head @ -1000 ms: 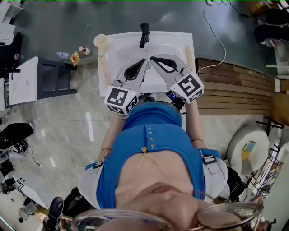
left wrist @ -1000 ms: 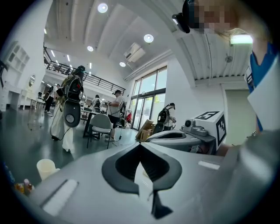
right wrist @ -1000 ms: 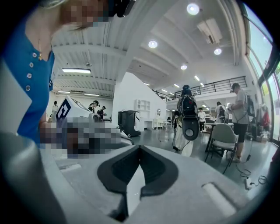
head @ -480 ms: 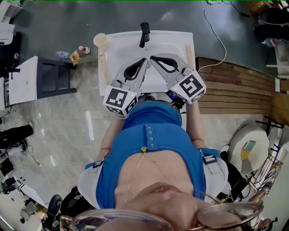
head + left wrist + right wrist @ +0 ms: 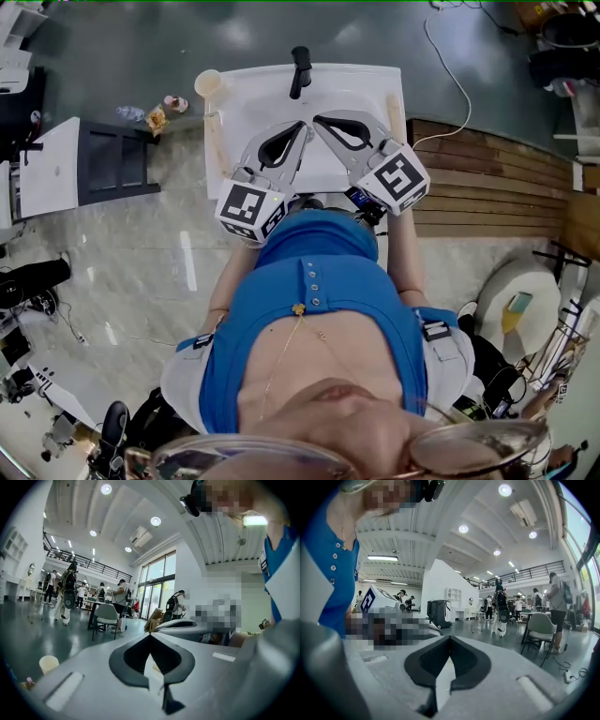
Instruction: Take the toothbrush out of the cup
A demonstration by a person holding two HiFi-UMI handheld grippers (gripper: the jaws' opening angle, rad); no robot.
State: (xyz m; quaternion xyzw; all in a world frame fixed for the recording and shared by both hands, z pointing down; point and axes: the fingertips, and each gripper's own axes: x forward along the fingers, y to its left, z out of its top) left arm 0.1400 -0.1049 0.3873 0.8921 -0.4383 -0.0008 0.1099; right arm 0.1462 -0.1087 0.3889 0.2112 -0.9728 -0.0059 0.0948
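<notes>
Two grippers: left gripper [image 5: 301, 126], right gripper [image 5: 317, 119], smooth grey jaws clenched, empty.
Cup [image 5: 208, 84]: cream, round, upright at white sink [image 5: 253, 89] corner.

Bright, even daylight from tall windows [image 5: 157, 585] and round ceiling lamps [image 5: 156, 521]; strong fisheye bending, black corners, glossy floor [image 5: 122, 272] glare

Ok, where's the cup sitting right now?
In the head view the cup stands at the far left corner of the white basin, left of the black faucet; the left gripper view shows it low at the left.
</notes>
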